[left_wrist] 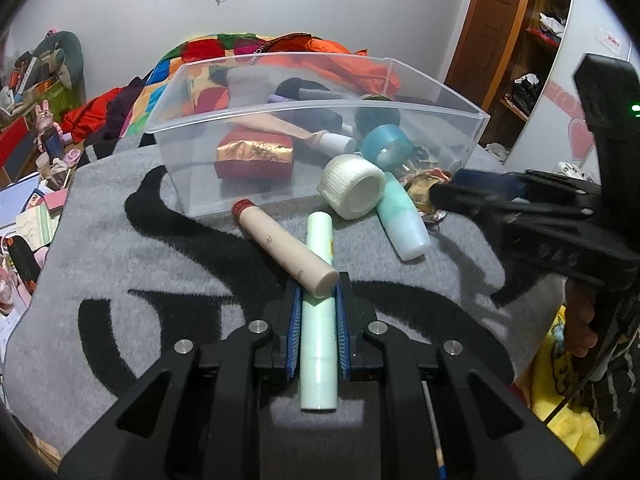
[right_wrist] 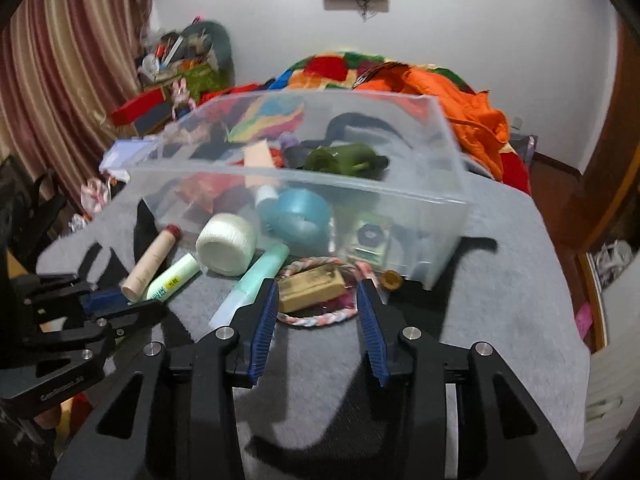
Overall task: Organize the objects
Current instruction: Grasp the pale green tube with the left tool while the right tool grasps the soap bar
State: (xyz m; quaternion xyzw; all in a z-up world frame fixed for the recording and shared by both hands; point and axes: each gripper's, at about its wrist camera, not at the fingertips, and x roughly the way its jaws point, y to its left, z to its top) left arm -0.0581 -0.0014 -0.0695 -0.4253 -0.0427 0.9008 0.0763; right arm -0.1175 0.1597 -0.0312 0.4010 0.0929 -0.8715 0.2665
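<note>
A clear plastic bin (left_wrist: 440,104) (right_wrist: 452,200) stands on a grey blanket and holds several items. My left gripper (left_wrist: 319,292) is shut on a pale green tube (left_wrist: 318,344), also seen in the right wrist view (right_wrist: 172,278). A beige tube with a red cap (left_wrist: 280,244) (right_wrist: 150,258) lies across it. A white tape roll (left_wrist: 352,188) (right_wrist: 226,244) and a mint bottle (left_wrist: 402,224) (right_wrist: 256,276) lie before the bin. My right gripper (right_wrist: 316,300) (left_wrist: 444,194) is open around a tan block (right_wrist: 310,286) on a braided ring (right_wrist: 320,318).
The grey blanket with black pattern (left_wrist: 160,264) (right_wrist: 500,280) covers the surface. Colourful bedding and an orange cloth (left_wrist: 320,52) (right_wrist: 472,112) lie behind the bin. Clutter (left_wrist: 36,160) sits at the left. A small brown cap (right_wrist: 390,280) lies by the bin's corner.
</note>
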